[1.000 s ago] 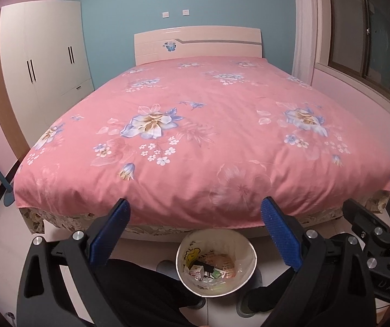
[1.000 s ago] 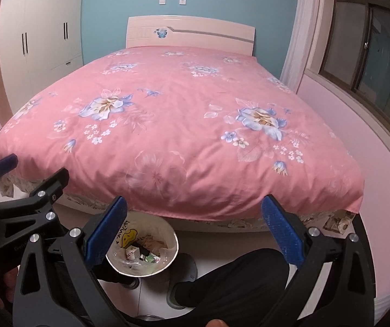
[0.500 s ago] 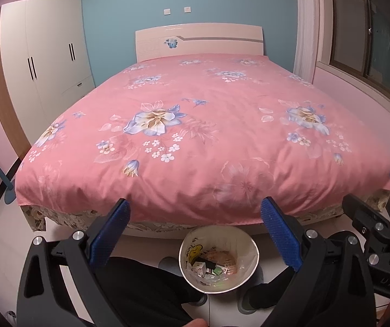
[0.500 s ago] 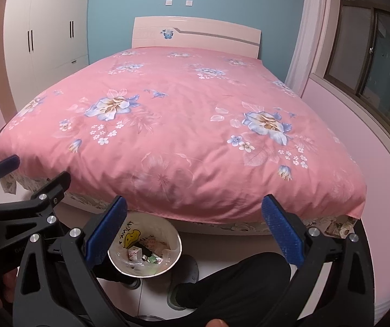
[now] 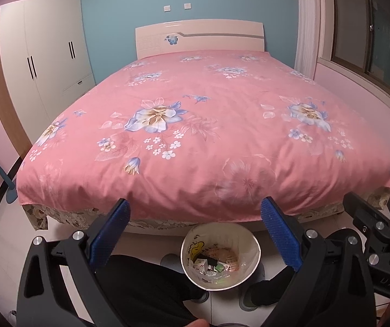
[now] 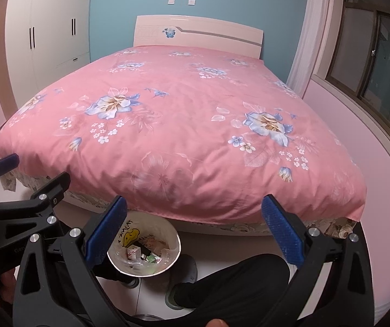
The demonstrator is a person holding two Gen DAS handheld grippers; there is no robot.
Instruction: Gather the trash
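Note:
A white trash bin (image 5: 252,241) with a yellow cartoon print stands on the floor at the foot of the bed, between a person's feet. Small boxes and wrappers (image 5: 212,263) lie inside its clear liner. My left gripper (image 5: 195,231) hangs open above the bin with nothing between its blue pads. The right gripper (image 6: 195,229) is open and empty too, with the bin (image 6: 174,241) just inside its left finger. Each gripper shows at the edge of the other's view. No loose trash shows on the pink floral bedspread (image 5: 208,136).
The bed (image 6: 167,125) fills the middle of the room, headboard against a blue wall. A white wardrobe (image 5: 45,54) stands on the left, a window (image 6: 372,60) and pink wall on the right. A person's dark-trousered legs (image 6: 235,291) and shoes flank the bin on the tiled floor.
Both grippers have tilted slightly upward and drawn back a little, so the bed and bin sit lower in view. Both stay open and empty.

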